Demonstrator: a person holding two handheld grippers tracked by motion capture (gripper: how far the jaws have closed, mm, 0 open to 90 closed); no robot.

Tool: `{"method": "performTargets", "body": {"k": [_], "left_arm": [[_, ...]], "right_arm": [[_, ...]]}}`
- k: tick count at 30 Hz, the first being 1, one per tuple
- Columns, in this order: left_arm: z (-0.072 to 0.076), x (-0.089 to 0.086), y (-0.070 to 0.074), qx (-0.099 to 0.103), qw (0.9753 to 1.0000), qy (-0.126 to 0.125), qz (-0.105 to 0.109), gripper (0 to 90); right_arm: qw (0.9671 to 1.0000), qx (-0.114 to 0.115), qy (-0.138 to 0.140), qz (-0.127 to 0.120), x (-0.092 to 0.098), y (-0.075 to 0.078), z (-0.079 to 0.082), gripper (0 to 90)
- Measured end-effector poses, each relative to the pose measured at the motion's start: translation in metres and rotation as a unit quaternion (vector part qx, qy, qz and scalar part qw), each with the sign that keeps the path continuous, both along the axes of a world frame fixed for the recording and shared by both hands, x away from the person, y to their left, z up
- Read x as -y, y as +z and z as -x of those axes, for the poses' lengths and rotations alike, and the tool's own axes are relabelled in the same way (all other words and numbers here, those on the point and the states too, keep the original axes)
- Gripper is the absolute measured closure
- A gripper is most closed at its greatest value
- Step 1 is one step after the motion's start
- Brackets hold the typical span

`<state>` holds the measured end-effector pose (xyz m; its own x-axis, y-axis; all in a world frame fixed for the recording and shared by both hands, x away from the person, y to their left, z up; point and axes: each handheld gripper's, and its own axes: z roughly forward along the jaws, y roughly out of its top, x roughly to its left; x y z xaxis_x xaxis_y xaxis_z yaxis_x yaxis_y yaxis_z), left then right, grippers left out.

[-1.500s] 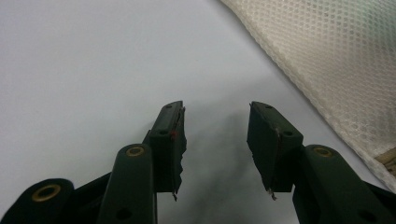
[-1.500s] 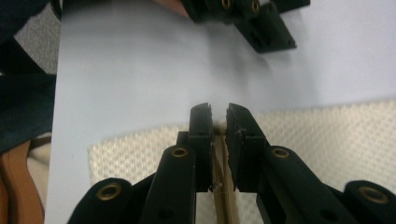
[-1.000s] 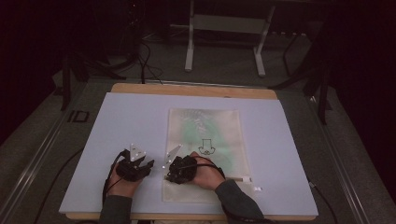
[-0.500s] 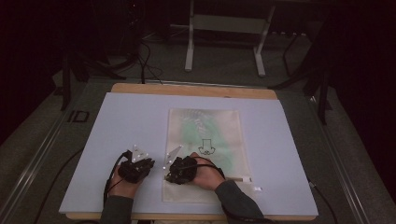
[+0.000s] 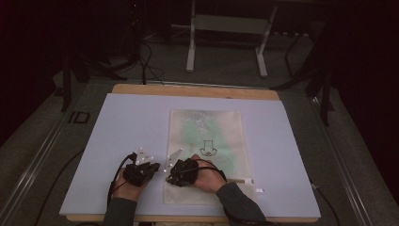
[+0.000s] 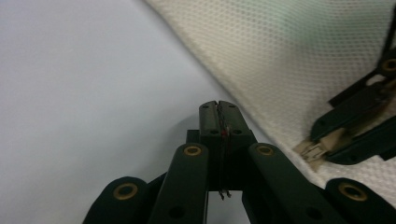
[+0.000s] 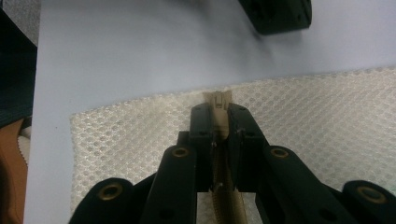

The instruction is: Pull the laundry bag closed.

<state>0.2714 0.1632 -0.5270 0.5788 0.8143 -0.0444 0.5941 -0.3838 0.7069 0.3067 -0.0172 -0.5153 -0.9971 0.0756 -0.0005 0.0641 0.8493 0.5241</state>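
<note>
A cream mesh bag [image 5: 207, 136] lies flat on the pale mat [image 5: 117, 127], with something green inside and a small black print [image 5: 208, 149] on it. Its zipper runs along the near edge. My right gripper [image 5: 170, 177] sits over the bag's near left corner, shut on the beige zipper pull [image 7: 218, 100]. In the left gripper view the same pull [image 6: 322, 145] shows between the right gripper's jaws. My left gripper [image 5: 153, 168] rests on the mat just left of the bag's edge [image 6: 261, 93], its jaws [image 6: 218, 116] pressed together with nothing between them.
The mat covers a wooden tabletop [image 5: 193, 90]. A small white tab [image 5: 259, 190] lies on the mat near the bag's near right corner. Cables [image 5: 150, 66] and a metal stand [image 5: 226, 28] are on the floor beyond the table.
The left gripper has edged slightly right, toward the bag's corner. The right gripper has stayed at the zipper.
</note>
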Motion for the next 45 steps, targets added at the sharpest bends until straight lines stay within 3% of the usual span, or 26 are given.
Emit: {"method": "performTargets", "body": {"k": [4,22,27,37,45], "left_arm": [[0.000,0.004,0.000,-0.006,0.9998,-0.011,0.017,88.9],[0.000,0.018,-0.003,-0.012,0.9994,-0.027,0.020,88.8],[-0.001,0.016,-0.003,-0.018,0.9988,-0.029,0.037,88.8],[0.000,0.019,-0.004,-0.017,0.9986,-0.035,0.036,88.5],[-0.002,0.019,-0.006,-0.032,0.9984,-0.032,0.034,88.7]], "right_arm": [[0.9999,-0.006,-0.002,-0.008,0.002,-0.001,-0.002,81.9],[0.9998,-0.004,-0.008,-0.016,0.003,-0.002,-0.001,81.8],[0.9998,-0.004,-0.008,-0.018,0.003,-0.003,-0.002,81.6],[0.9998,-0.002,-0.008,-0.019,0.004,-0.003,-0.001,81.6],[0.9998,0.004,-0.008,-0.020,0.004,-0.003,0.001,81.6]]}}
